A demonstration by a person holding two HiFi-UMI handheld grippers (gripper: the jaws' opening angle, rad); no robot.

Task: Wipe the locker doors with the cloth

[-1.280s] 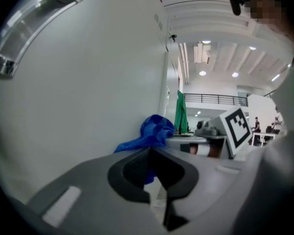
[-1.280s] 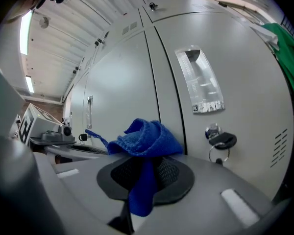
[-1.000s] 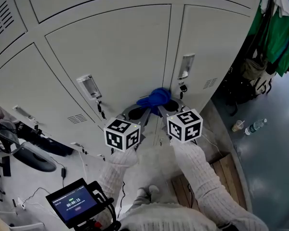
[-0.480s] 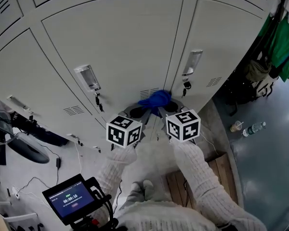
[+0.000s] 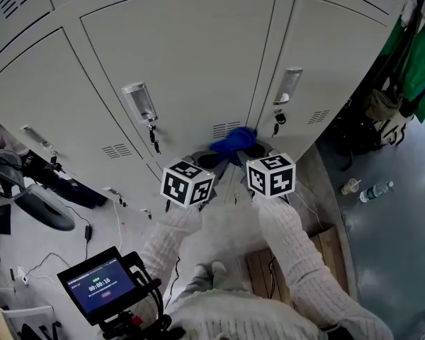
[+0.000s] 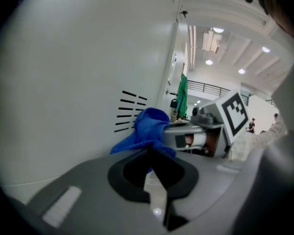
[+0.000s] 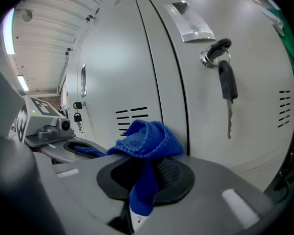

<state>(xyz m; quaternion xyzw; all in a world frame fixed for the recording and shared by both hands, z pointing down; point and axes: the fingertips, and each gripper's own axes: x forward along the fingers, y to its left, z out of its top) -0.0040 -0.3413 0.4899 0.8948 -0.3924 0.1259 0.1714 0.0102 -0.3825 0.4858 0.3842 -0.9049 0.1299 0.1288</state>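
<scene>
Grey locker doors point(image 5: 191, 55) fill the background; the blue cloth point(image 5: 234, 140) presses against them just beside the vent slots point(image 5: 225, 128), with the left gripper point(image 6: 154, 156) and right gripper point(image 7: 143, 180) both clamped onto it.

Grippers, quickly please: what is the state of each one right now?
Left gripper: closed on the blue cloth.
Right gripper: closed on the same blue cloth.

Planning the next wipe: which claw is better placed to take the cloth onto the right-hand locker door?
Likely right. Both clamp the blue cloth, but the right claw sits beside that door, near its hanging key; the left claw faces the middle door's vents.
</scene>
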